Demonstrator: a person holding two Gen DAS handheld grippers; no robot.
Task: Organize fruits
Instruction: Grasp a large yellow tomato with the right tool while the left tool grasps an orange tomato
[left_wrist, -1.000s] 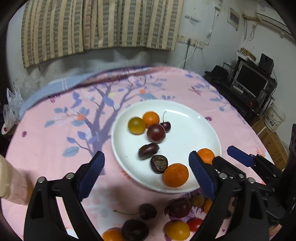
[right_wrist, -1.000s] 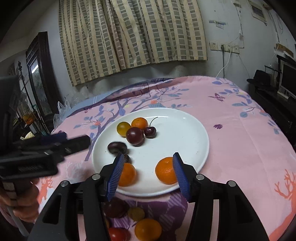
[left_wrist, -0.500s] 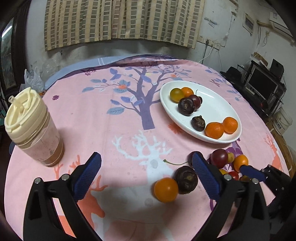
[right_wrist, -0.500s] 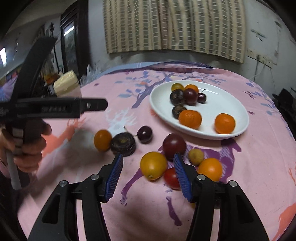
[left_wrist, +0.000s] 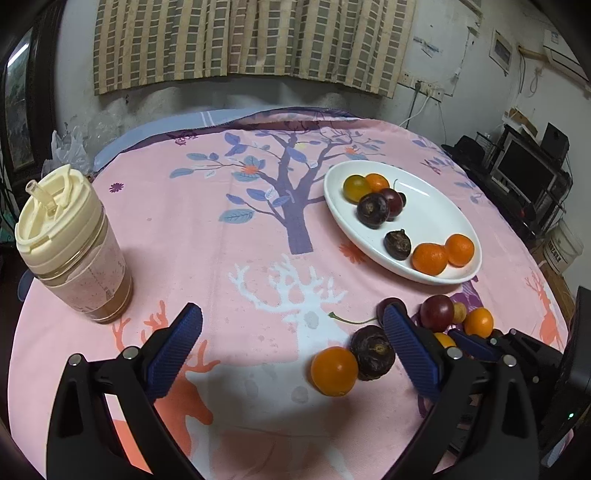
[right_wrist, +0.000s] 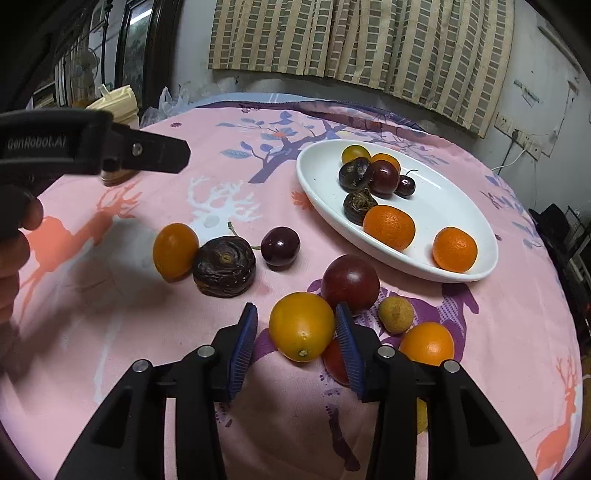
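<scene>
Right gripper (right_wrist: 295, 332) jaws narrowed around yellow-orange fruit (right_wrist: 301, 326) on worktop (right_wrist: 147, 314), near pad seemingly touching, far pad just clear. Left gripper (left_wrist: 291, 345) jaws wide, empty, above orange fruit (left_wrist: 334, 370). White plate (right_wrist: 458, 206) beyond.

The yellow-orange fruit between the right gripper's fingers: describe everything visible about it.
The yellow-orange fruit is round, smooth and glossy, with a small stem scar facing the camera. It sits on the pink tablecloth between the blue ribbed pads of the right gripper, which bracket it; firm contact is not clear. A dark red plum lies just behind it, a red fruit beside it.
</scene>
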